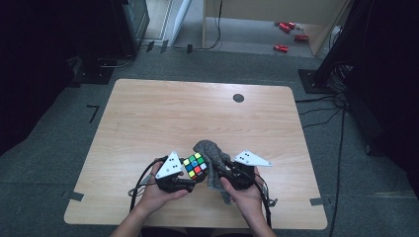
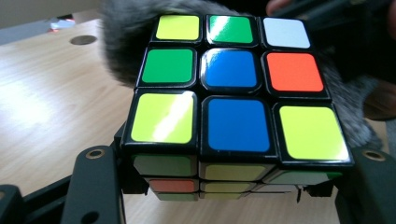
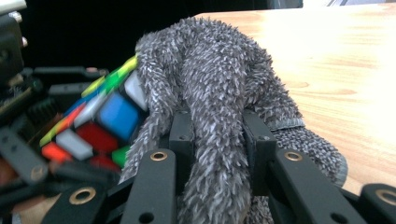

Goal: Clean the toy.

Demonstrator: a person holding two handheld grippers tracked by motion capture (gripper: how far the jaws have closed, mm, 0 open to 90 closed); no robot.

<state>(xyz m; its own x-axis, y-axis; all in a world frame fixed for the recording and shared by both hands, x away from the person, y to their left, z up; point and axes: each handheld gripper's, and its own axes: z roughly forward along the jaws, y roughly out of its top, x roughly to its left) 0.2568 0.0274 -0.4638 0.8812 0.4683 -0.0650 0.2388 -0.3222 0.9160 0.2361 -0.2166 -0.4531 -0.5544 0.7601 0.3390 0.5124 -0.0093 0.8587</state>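
Note:
A scrambled colour cube (image 1: 195, 166) is held above the table near its front edge, with my left gripper (image 1: 190, 177) shut on its two sides. In the left gripper view the cube (image 2: 233, 98) shows yellow, green, blue, orange and white stickers, and my left gripper (image 2: 229, 186) clamps it from below. A grey fuzzy cloth (image 1: 211, 160) drapes against the cube's right and far sides. My right gripper (image 1: 223, 170) is shut on a fold of that cloth (image 3: 217, 112), which hangs between the jaws of my right gripper (image 3: 217, 140); the cube (image 3: 100, 123) sits just left of it.
The wooden table (image 1: 163, 113) has a dark round hole (image 1: 238, 98) near its far edge. Cables (image 1: 321, 111) run on the floor to the right, and red objects (image 1: 286, 34) lie on the floor beyond the table.

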